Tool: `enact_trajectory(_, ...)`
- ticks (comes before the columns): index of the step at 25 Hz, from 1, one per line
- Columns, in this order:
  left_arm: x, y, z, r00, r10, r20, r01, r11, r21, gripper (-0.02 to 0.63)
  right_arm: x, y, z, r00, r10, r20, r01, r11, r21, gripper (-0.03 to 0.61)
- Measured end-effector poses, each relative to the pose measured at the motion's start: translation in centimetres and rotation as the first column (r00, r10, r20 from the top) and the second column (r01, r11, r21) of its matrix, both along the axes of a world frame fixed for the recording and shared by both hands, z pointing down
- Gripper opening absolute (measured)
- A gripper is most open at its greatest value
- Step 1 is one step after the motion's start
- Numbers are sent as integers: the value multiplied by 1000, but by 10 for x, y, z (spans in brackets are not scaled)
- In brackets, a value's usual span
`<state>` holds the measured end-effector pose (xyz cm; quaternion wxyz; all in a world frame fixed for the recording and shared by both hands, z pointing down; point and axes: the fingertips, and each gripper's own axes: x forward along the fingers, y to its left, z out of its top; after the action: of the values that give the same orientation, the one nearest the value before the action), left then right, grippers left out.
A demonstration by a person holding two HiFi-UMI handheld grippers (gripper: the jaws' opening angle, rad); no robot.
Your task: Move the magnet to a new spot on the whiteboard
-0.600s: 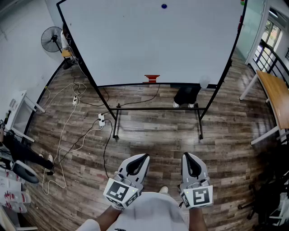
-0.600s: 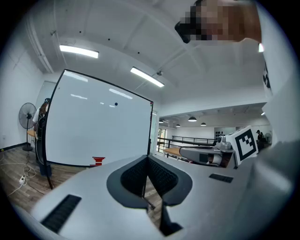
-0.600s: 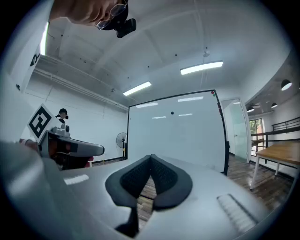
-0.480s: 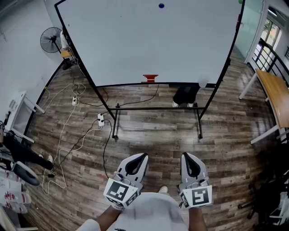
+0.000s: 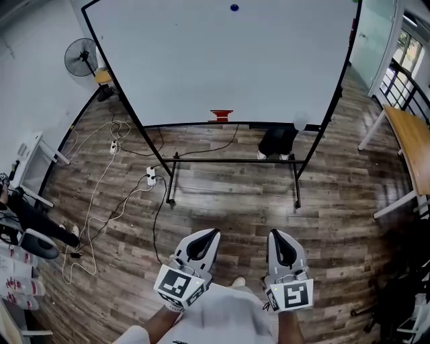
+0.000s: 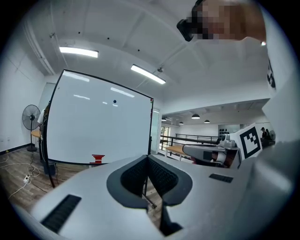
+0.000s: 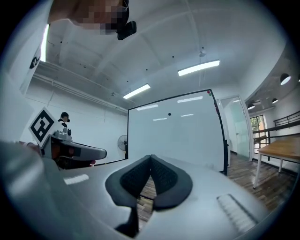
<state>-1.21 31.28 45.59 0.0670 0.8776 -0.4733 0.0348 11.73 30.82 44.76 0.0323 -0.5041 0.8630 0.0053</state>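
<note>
Magnet point(image 5: 234, 7) first: it is a small, dark blue round dot high on the whiteboard point(image 5: 222, 67), close to the top edge and well apart from both of your tools. Your left gripper point(image 5: 209, 236) and right gripper point(image 5: 279, 236) are held low by your body, each with its ribbed black pads pressed together at the tips and nothing between them. You would have to part the jaws before reaching, or they will likely just knock the magnet along the smooth, glossy board, or off it. A flat little disc gives the pads little to bite on, so I'd expect a shallow pinch to slip. The board stands on a thin black metal frame point(image 5: 232, 161), and a hard push up high could rock it. Watch your feet too — pale cables point(image 5: 107, 195) loop across the wood-plank floor point(image 5: 235, 201) to the left of the frame, and could snag a step.
</note>
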Motion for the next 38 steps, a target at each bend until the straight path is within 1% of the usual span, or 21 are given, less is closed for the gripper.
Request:
enact_trajectory(3,6,1,4,1000,-14,-6,14,1000,-9,2,9,-2,2,1000,-3,-8,3,1000,3,3)
enact_trajectory(8,7,-6,4,1000,-20,-9,20,1000,-17,2,13,-7,0,1000,-26,7,26,1000,-3,5)
enact_trajectory(11,7,-21,-1,1000,-15,-23,15,1000,-11,2,10,-18,1,999,-41,5,41,999,-5,9)
enact_trajectory(15,2,-52,-1,1000,-1,-26,1,1000,-3,2,1,-46,-2,999,-35,-12,36,999,18,9)
enact_trajectory(18,-7,-87,5,999,1,-40,-1,1000,-8,2,-7,-83,-2,999,-23,-31,24,999,25,9)
enact_trajectory(22,-26,-148,11,999,8,-42,-9,1000,-24,2,-25,-144,-6,1000,-15,-24,15,1000,24,9)
enact_trajectory(28,-56,-242,-3,998,51,-33,-52,998,-33,2,-61,-243,-24,999,17,-44,-15,999,40,9)
enact_trajectory(33,-84,-308,-13,995,83,-48,-84,996,-10,2,-91,-312,-35,999,37,-39,-34,998,56,9)
enact_trajectory(36,-98,-343,-18,993,85,-76,-85,996,7,2,-106,-341,-36,998,37,-50,-33,997,62,9)
enact_trajectory(38,-104,-363,-22,993,92,-76,-91,996,16,2,-110,-358,-37,997,51,-58,-47,996,73,9)
